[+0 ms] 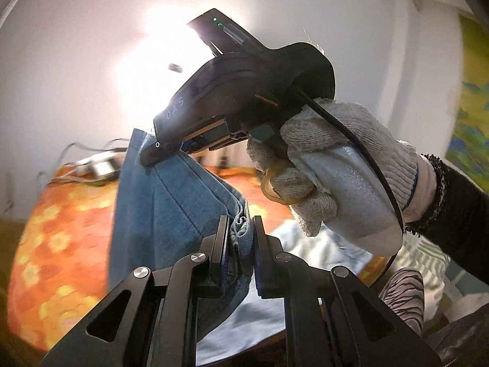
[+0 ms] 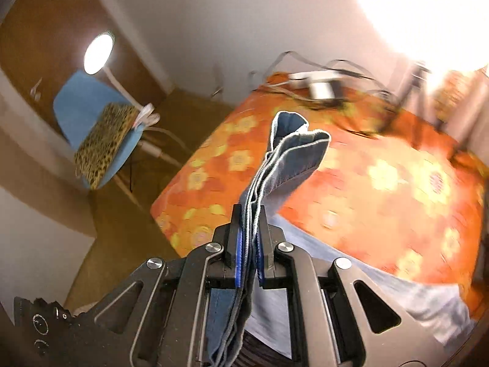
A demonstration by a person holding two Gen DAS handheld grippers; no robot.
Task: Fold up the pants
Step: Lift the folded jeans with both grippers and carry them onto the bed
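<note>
Left gripper (image 1: 240, 244) clenched bunched pants (image 1: 171, 202) at lower centre, right gripper (image 1: 152, 153) pinched their edge at centre, hoisting them clear of the bed (image 1: 55, 244), probably to hang straight for folding.

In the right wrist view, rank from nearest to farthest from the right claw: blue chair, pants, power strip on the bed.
1. pants: clamped in the right claw.
2. blue chair: left, on the floor.
3. power strip: far end of the bed.
</note>
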